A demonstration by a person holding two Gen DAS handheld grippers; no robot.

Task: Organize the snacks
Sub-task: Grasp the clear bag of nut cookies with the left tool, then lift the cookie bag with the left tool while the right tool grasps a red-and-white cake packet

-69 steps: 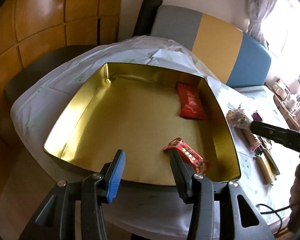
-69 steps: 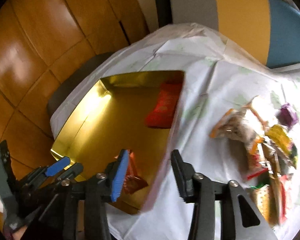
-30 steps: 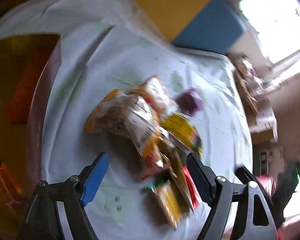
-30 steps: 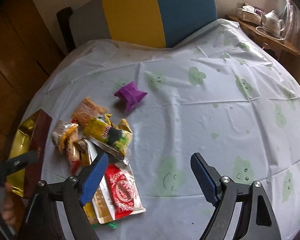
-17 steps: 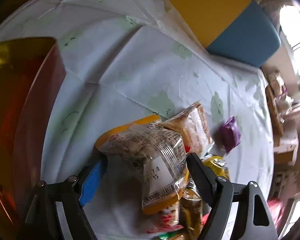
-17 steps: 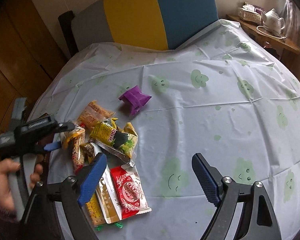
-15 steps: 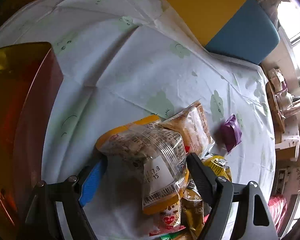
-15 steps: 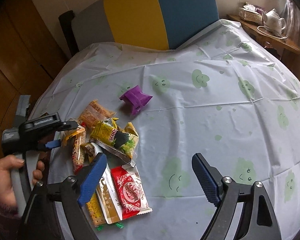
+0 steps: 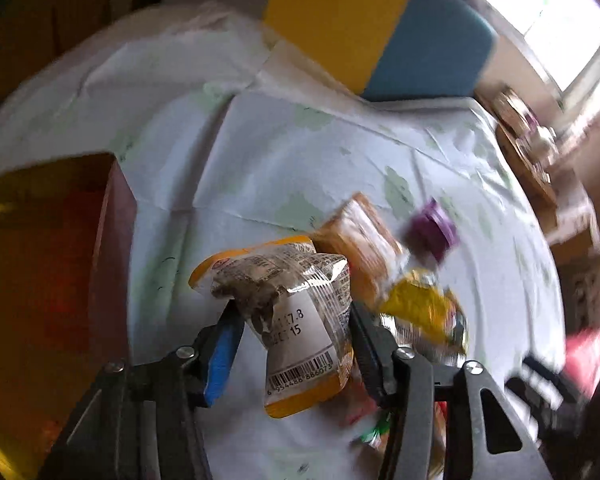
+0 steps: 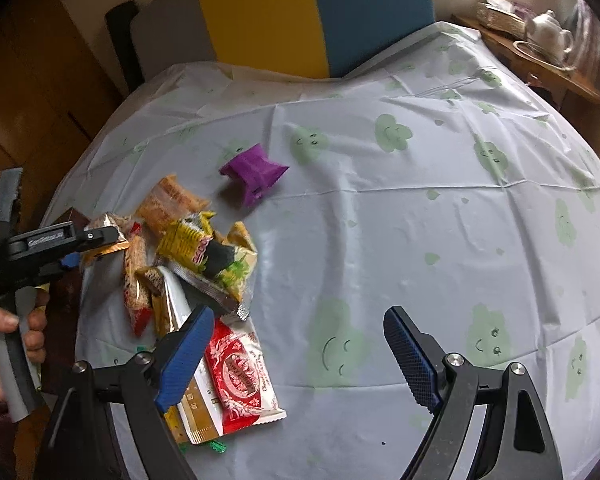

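Left gripper (image 9: 292,320) just clamped the clear snack pack (image 9: 296,312), probably lifted; tin (image 9: 112,240) next. Right gripper (image 10: 296,344) empty, spread.

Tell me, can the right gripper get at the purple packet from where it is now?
Probably yes. The right gripper is open above the tablecloth, and the purple packet lies alone, clear of the snack pile, with only bare cloth between them.

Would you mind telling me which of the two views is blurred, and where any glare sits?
Left wrist view: motion-blurred, the purple packet smeared, the window blown out, though the held packet stays fairly sharp. Right wrist view: sharp and evenly lit, with only fisheye bending at the tablecloth edges.
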